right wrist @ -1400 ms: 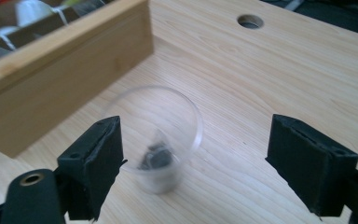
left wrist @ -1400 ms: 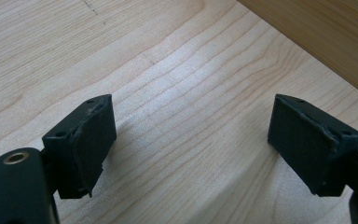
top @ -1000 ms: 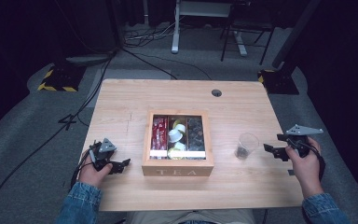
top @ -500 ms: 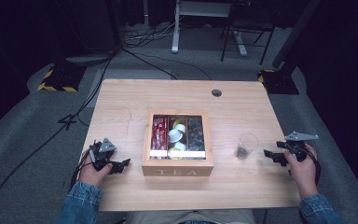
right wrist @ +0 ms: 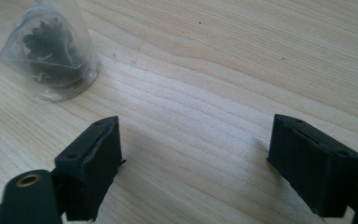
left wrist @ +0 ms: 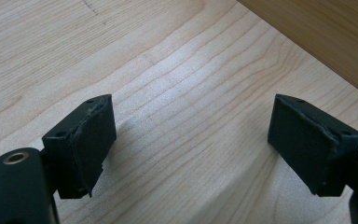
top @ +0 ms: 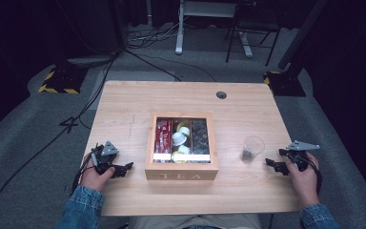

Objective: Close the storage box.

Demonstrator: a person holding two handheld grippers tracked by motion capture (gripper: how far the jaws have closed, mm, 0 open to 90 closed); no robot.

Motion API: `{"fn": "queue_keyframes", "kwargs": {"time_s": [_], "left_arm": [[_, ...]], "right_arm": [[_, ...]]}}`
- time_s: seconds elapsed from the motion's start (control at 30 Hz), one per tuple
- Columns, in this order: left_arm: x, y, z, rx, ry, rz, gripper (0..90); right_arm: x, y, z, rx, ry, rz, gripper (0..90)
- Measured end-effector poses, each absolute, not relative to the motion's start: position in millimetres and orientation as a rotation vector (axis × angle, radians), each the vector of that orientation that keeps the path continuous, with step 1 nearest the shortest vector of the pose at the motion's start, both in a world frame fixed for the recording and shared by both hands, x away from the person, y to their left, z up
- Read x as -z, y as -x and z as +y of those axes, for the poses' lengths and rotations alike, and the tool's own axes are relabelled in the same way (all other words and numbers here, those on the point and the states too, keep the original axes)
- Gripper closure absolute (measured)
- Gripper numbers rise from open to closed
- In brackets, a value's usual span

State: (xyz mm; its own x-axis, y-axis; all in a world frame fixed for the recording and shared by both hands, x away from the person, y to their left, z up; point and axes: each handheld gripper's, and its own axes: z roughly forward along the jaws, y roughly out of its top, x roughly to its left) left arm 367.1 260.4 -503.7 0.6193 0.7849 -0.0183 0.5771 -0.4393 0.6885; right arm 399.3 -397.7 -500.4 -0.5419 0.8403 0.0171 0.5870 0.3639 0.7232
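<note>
The clear plastic cup (top: 253, 148) with dark tea leaves at its bottom stands upright on the desk (top: 124, 105), between the wooden tea box (top: 181, 172) and the right gripper (top: 272, 165), just beside that gripper and toward the box. The right gripper (its jaws have just been opening, nothing between them) is spread wide. The left gripper (top: 124, 168), also spread and empty, rests beyond the box, much farther from the cup.
</note>
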Motion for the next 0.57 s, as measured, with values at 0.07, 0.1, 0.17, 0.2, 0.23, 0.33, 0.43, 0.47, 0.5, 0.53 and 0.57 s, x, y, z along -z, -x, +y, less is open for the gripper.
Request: {"fn": "queue_keyframes", "kwargs": {"time_s": [0.07,0.1,0.17,0.2,0.23,0.33,0.43,0.47,0.5,0.53,0.57], "left_arm": [[503.7,-367.1,260.4,-0.402,-2.174,1.064,15.6],[503.7,-367.1,260.4,-0.402,-2.174,1.064,15.7],[503.8,-367.1,260.4,-0.402,-2.173,1.063,15.7],[503.7,-367.1,260.4,-0.402,-2.174,1.064,15.6],[503.7,-367.1,260.4,-0.402,-2.174,1.064,15.6],[503.7,-367.1,260.4,-0.402,-2.174,1.063,15.6],[503.8,-367.0,260.2,-0.405,-2.173,1.064,15.6],[503.8,-367.0,260.2,-0.406,-2.174,1.063,15.6],[503.8,-367.0,260.2,-0.406,-2.174,1.063,15.6],[503.8,-367.0,260.2,-0.406,-2.174,1.063,15.6],[503.8,-367.0,260.2,-0.406,-2.174,1.063,15.6]], "right_arm": [[501.4,-398.9,-395.9,-0.972,-1.237,2.271,15.8],[501.8,-398.7,-395.3,-0.972,-1.234,2.268,15.3],[502.8,-398.1,-394.4,-0.977,-1.241,2.252,14.8],[503.3,-397.9,-394.2,-0.980,-1.241,2.246,14.7],[503.4,-397.9,-394.1,-0.979,-1.239,2.247,14.6],[503.5,-397.7,-393.4,-0.971,-1.252,2.237,13.1],[503.6,-397.7,-393.3,-0.969,-1.253,2.235,13.0],[503.7,-397.7,-393.3,-0.969,-1.253,2.235,13.0],[503.7,-397.7,-393.3,-0.969,-1.253,2.235,13.0],[503.7,-397.7,-393.3,-0.969,-1.253,2.235,13.0],[503.7,-397.7,-393.3,-0.970,-1.253,2.235,13.0]]}}
